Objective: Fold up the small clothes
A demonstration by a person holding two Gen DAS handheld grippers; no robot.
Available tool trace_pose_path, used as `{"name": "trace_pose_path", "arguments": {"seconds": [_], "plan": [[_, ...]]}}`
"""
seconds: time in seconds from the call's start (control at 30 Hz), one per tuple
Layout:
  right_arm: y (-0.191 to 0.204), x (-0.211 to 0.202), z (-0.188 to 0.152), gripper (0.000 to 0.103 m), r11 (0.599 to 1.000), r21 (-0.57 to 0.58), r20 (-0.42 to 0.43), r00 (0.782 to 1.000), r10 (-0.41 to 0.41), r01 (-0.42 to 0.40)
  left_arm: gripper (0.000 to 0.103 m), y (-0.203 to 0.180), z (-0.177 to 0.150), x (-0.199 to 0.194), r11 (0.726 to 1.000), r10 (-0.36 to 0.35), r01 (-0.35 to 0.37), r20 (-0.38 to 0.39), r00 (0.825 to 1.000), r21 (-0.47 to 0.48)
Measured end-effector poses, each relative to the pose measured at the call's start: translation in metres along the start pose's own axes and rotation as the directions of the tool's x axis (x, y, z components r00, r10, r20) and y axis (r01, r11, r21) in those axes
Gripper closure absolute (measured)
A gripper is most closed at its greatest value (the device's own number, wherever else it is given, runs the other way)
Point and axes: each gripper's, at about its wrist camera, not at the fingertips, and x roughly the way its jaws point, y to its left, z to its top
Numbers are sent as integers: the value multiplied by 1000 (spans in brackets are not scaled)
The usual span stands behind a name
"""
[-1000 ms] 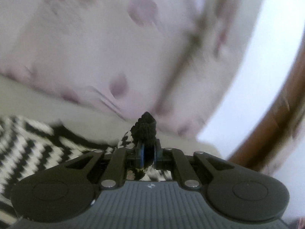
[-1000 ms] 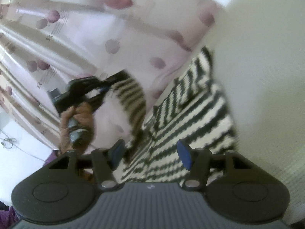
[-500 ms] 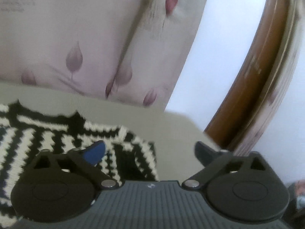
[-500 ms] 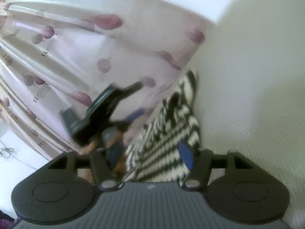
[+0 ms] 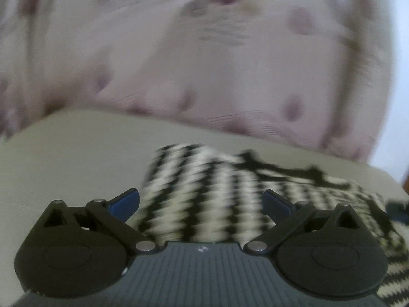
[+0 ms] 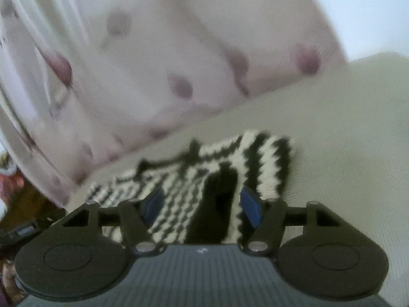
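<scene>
A small black-and-cream zigzag knitted garment point(image 5: 204, 199) lies folded on a cream cloth surface point(image 5: 71, 158). My left gripper point(image 5: 200, 203) is open and empty, its blue pads either side of the garment's left fold. In the right wrist view the same garment point(image 6: 265, 163) lies ahead, with a black band and a thin black cord across it. My right gripper point(image 6: 203, 204) is open and empty, low over the garment's right part. Both views are motion blurred.
A pale pink curtain with dark red spots point(image 5: 204, 71) hangs along the far edge of the surface, also in the right wrist view point(image 6: 158, 58). Bare cream surface point(image 6: 345, 140) extends right of the garment. Dark clutter point(image 6: 18, 204) sits at the left edge.
A second ago my left gripper was shut on a dark bit of the garment; it let go and is open. Both grippers have swung to face the folded garment.
</scene>
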Motion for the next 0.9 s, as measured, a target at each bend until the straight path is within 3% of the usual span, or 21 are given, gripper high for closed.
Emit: {"name": "trace_pose_path", "arguments": {"seconds": [0.03, 0.07, 0.1, 0.13, 0.2, 0.27, 0.37, 0.43, 0.5, 0.67, 0.9], "plan": [[1, 11, -1, 40, 1000, 3, -22, 1000, -14, 14, 2, 13, -3, 6, 999, 19, -20, -19, 1000, -43], [4, 22, -3, 61, 1000, -15, -50, 999, -9, 9, 3, 22, -7, 9, 997, 32, -34, -31, 999, -74], [10, 33, -5, 90, 998, -56, -84, 996, -35, 30, 3, 29, -10, 11, 994, 45, -48, -35, 998, -98], [15, 40, -8, 90, 992, -95, -98, 991, -88, 78, 3, 33, -15, 15, 992, 59, -63, -38, 998, -110], [21, 37, -11, 92, 987, -129, -47, 994, -100, 93, 3, 41, -22, 15, 988, 43, -52, -62, 997, -149], [28, 19, -10, 92, 976, -171, 62, 990, -126, 135, 2, 45, -21, 6, 986, 27, -33, -38, 999, -163], [17, 1, -3, 92, 976, -117, 138, 977, -165, 182, 1, 39, -19, 3, 991, 37, -40, -26, 999, -130], [10, 6, -6, 92, 975, -108, 101, 978, -185, 195, 1, 36, -20, 1, 992, 66, -69, -37, 997, -102], [3, 15, -14, 92, 985, -89, 37, 989, -144, 147, 1, 35, -20, 3, 992, 76, -80, -45, 996, -98], [-6, 17, -21, 91, 989, -27, 41, 989, -143, 144, 3, 45, -20, 10, 976, 133, -148, -95, 986, -161], [-25, 8, -15, 89, 988, 112, 43, 992, -115, 109, 2, 40, -19, 8, 974, 170, -183, -101, 980, -131]]}}
